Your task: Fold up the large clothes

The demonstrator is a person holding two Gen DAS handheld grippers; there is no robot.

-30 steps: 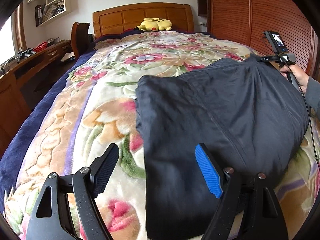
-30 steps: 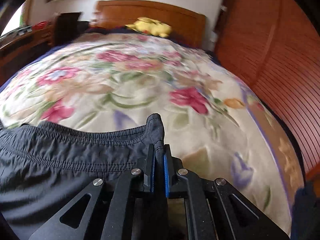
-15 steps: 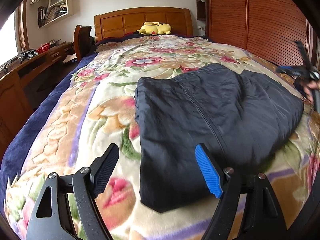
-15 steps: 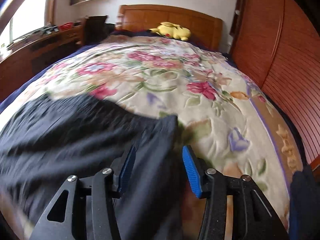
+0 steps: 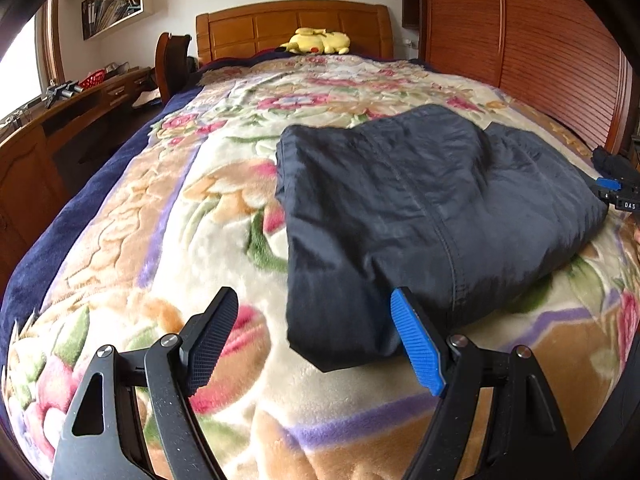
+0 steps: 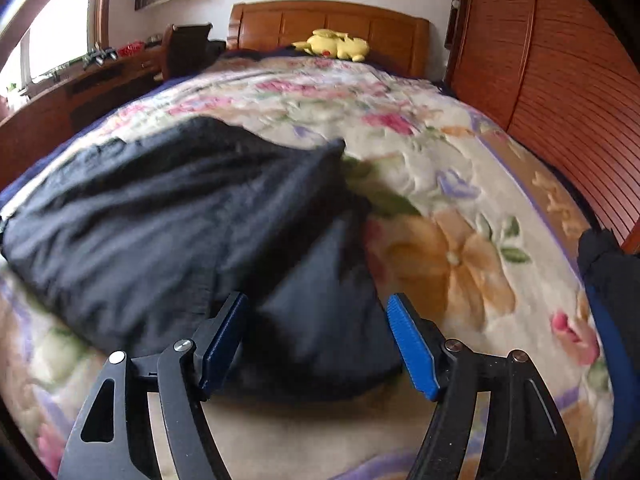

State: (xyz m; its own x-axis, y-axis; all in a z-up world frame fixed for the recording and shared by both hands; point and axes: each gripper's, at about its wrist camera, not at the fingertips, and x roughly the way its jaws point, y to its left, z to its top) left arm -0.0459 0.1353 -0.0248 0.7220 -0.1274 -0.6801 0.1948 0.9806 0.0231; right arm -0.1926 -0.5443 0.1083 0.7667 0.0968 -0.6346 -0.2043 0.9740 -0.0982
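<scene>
A dark navy garment (image 5: 420,208) lies folded in a thick, flat bundle on the floral blanket (image 5: 160,220). My left gripper (image 5: 312,304) hovers open over the garment's near left corner, with nothing pressed between its pads. In the right wrist view the same garment (image 6: 180,208) spreads to the left, blurred. My right gripper (image 6: 316,302) is over its near right end. Its jaws are opening; cloth lies below and between them, but the pads do not press it. One of the right gripper's fingers (image 5: 609,183) shows at the far right of the left wrist view.
A yellow plush toy (image 5: 316,42) rests by the wooden headboard (image 5: 292,28). A slatted wooden wardrobe (image 5: 520,40) runs along the right of the bed. A desk (image 5: 60,120) and a chair (image 5: 172,64) stand on the left. Dark cloth (image 6: 604,264) shows at the right edge.
The right gripper let go of the garment's raised edge, opened wide and drew back toward the near side. The garment dropped flat onto the bed. The left gripper backed off a little, still open.
</scene>
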